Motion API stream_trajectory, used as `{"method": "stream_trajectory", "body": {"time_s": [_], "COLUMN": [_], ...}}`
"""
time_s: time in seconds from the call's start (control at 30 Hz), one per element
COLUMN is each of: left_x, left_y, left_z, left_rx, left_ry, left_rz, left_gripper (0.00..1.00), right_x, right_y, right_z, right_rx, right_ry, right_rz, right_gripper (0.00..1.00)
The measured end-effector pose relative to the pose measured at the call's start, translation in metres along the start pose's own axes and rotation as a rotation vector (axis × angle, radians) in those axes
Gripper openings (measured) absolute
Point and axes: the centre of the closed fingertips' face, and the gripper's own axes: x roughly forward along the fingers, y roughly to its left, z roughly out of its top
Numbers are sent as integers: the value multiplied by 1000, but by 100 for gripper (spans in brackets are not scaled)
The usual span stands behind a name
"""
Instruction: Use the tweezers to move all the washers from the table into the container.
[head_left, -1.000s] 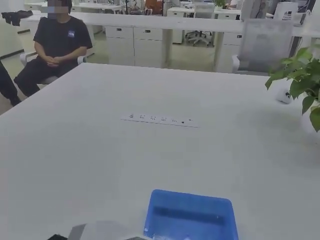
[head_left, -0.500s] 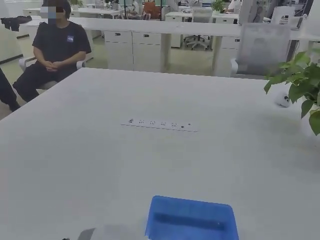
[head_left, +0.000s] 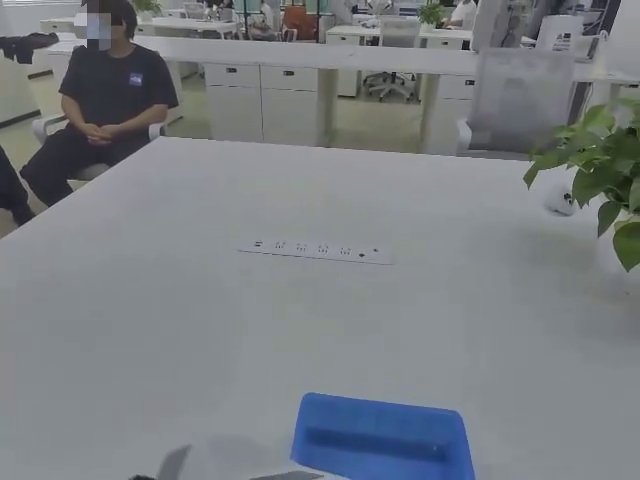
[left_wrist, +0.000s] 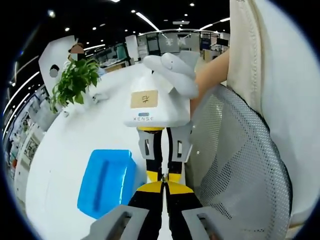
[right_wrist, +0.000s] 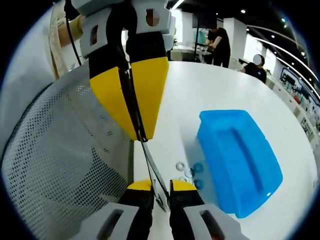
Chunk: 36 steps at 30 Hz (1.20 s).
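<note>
So right now my right tongs (right_wrist: 161, 189) are clenched on the near end of the tweezers (right_wrist: 150, 165). The left tongs (left_wrist: 161, 190) sit nose to nose with them and look clamped on the other end, so both seem to have hold of the one tool over the edge of the worktop (head_left: 300, 330). My guess is I'm mid-handover or just squaring up the grip. The tweezer tips aren't pointed at anything useful yet. Just past the tongs, in the right gripper view, a little cluster of washers (right_wrist: 189, 172) lies on the worktop right beside the near side of the blue container (right_wrist: 240, 160), close to it or maybe touching. I can't tell whether anything is inside the container already. A mesh chair back (right_wrist: 55, 165) is right up against the tongs on the other side. As for what changed over the last second: honestly just my head. The view tipped up a bit, so the container slid lower in the head view, and the power strip (head_left: 315, 250), the plant (head_left: 600, 170) and the seated person (head_left: 105, 100) all shifted along with it. Nothing on the worktop actually moved. So I'd say the job looks barely started. I still need one set of tongs to let go before I can pinch that first washer.
</note>
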Motion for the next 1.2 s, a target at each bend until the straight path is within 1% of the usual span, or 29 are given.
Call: {"method": "stream_trajectory", "body": {"time_s": [0.1,0.27,0.43,0.6,0.73,0.87,1.0,1.2], "left_x": [-2,-8,-18,-25,-27,-27,-28,-29], "left_y": [0,2,6,13,18,22,25,27], "left_z": [0,-3,-8,-14,-18,-20,-21,-22], "left_rx": [4,2,-18,-36,-41,-36,-35,-31], "left_ry": [2,14,16,20,28,42,49,58], "left_rz": [6,21,43,66,79,81,80,75], "left_gripper": [0,0,0,0,0,0,0,0], "right_x": [1,5,9,13,18,21,25,28], "right_y": [0,0,-4,-9,-16,-20,-20,-19], "right_z": [2,11,22,31,35,38,41,45], "right_rx": [-2,-2,-18,-31,-25,-6,13,19], "right_ry": [3,-13,-29,-44,-55,-72,-91,-105], "right_rz": [1,5,10,11,1,5,17,26], "right_gripper": [7,7,8,8,8,9,9,9]}}
